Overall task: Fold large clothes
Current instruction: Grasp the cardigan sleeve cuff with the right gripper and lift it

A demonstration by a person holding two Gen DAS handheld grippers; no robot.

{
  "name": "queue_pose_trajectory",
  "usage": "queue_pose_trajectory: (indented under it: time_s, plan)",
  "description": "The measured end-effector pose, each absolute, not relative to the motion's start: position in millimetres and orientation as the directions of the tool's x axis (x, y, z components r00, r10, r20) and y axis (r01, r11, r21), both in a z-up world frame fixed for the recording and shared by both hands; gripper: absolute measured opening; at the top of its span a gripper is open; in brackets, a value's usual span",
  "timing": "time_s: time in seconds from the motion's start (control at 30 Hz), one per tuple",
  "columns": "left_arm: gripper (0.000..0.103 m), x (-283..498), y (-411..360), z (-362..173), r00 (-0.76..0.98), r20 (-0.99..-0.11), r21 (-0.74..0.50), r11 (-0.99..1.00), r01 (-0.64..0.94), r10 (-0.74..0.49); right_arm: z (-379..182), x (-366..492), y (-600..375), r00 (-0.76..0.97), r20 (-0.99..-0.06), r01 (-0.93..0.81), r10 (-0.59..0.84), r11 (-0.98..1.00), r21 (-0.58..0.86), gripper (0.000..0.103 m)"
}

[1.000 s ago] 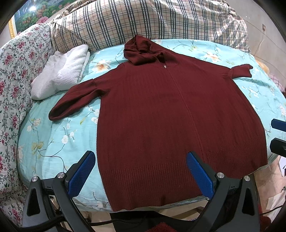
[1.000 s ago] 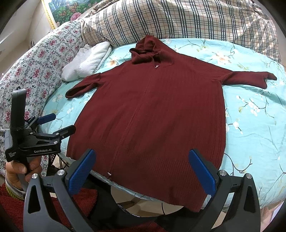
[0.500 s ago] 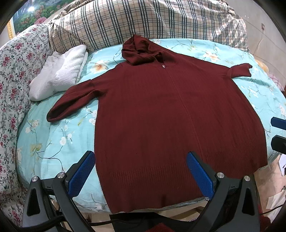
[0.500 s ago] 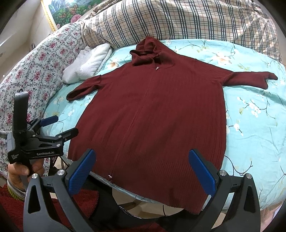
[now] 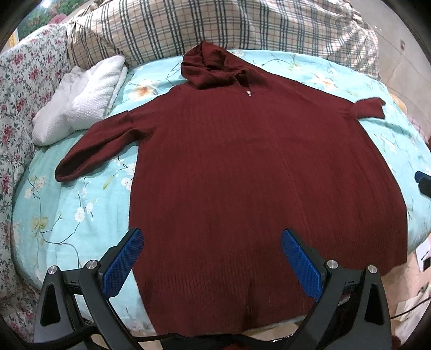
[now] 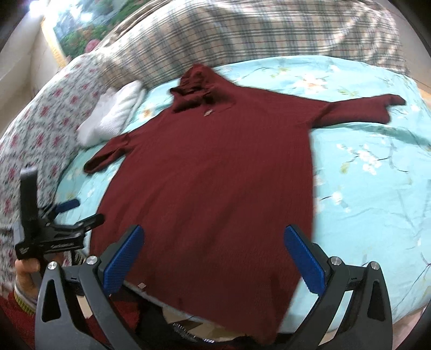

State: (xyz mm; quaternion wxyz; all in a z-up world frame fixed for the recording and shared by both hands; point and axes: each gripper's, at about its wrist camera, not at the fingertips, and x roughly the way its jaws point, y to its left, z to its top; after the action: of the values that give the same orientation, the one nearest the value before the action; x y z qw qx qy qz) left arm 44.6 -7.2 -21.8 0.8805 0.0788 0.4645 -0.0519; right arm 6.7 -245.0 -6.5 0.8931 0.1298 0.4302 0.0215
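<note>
A floral turquoise bed sheet (image 5: 80, 215) is being covered centrally by a flat-spread, rib-knit maroon hooded sweater (image 5: 256, 175), hood at 12 o'clock; plaid bedding (image 5: 215, 24) and a white waffle towel (image 5: 89, 94) are lying at 11; both the left gripper (image 5: 211, 258) and right gripper (image 6: 212, 258) are being held wide, empty, above the hem; the right view is being blurred
</note>
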Motion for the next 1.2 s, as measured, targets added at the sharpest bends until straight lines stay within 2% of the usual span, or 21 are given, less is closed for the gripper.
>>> queue_pose_trajectory:
  time_s: [0.2, 0.27, 0.33, 0.4, 0.5, 0.53, 0.6, 0.73, 0.93, 0.97, 1.03, 1.07, 1.1, 1.2]
  plan:
    - [0.102, 75.5, -6.6, -25.1, 0.548, -0.836, 0.076, 0.986, 0.149, -0.019, -6.5, 41.7, -330.8, 0.672, -0.739, 0.254, 0.045, 0.924, 0.287, 0.102]
    - [0.102, 83.7, -8.2, -25.7, 0.533, -0.846, 0.072, 0.986, 0.150, -0.019, -2.6, 57.3, -370.5, 0.704, -0.711, 0.314, 0.002, 0.896, 0.313, 0.096]
    - [0.102, 94.1, -11.6, -25.7, 0.532, -0.846, 0.070, 0.986, 0.148, -0.020, -0.7, 71.5, -406.3, 0.714, -0.699, 0.383, -0.051, 0.863, 0.328, 0.082]
    - [0.102, 104.0, -16.9, -26.9, 0.524, -0.851, 0.065, 0.986, 0.152, -0.024, 4.2, 85.9, -448.9, 0.729, -0.674, 0.450, -0.117, 0.825, 0.343, 0.074]
    - [0.102, 118.7, -27.2, -30.6, 0.513, -0.858, 0.066, 0.985, 0.162, -0.026, 3.5, 121.0, -513.9, 0.732, -0.659, 0.526, -0.173, 0.758, 0.385, 0.070]
    - [0.102, 123.6, -30.7, -32.6, 0.510, -0.860, 0.069, 0.984, 0.165, -0.025, 3.8, 133.6, -534.1, 0.732, -0.656, 0.541, -0.184, 0.742, 0.396, 0.064]
    - [0.102, 133.1, -37.7, -38.3, 0.494, -0.869, 0.079, 0.982, 0.171, -0.017, 6.4, 163.7, -571.6, 0.726, -0.655, 0.571, -0.211, 0.715, 0.403, 0.059]
    - [0.102, 153.3, -49.6, -49.3, 0.462, -0.887, 0.080, 0.981, 0.174, -0.009, 11.4, 208.1, -633.5, 0.709, -0.660, 0.616, -0.250, 0.674, 0.408, 0.059]
    - [0.102, 179.7, -64.7, -62.2, 0.442, -0.897, 0.060, 0.983, 0.174, -0.024, -16.4, 255.4, -697.3, 0.574, -0.769, 0.736, -0.280, 0.589, 0.335, 0.058]
    - [0.102, 182.8, -66.7, -64.1, 0.438, -0.898, 0.054, 0.983, 0.175, -0.029, -24.8, 262.7, -702.7, 0.548, -0.790, 0.747, -0.275, 0.587, 0.313, 0.055]
    - [0.102, 189.1, -71.3, -68.1, 0.430, -0.902, 0.041, 0.983, 0.178, -0.040, -32.0, 267.7, -705.5, 0.525, -0.805, 0.750, -0.276, 0.597, 0.284, 0.032]
    - [0.102, 190.2, -72.9, -69.4, 0.427, -0.904, 0.040, 0.983, 0.180, -0.042, -29.6, 266.7, -703.8, 0.540, -0.788, 0.740, -0.296, 0.612, 0.278, 0.026]
    - [0.102, 191.6, -74.9, -70.1, 0.427, -0.903, 0.036, 0.982, 0.184, -0.047, -25.5, 264.8, -700.4, 0.560, -0.771, 0.728, -0.304, 0.624, 0.283, 0.016]
    - [0.102, 191.7, -77.6, -70.0, 0.431, -0.901, 0.035, 0.981, 0.191, -0.052, -7.6, 258.1, -673.9, 0.673, -0.694, 0.626, -0.256, 0.697, 0.350, 0.013]
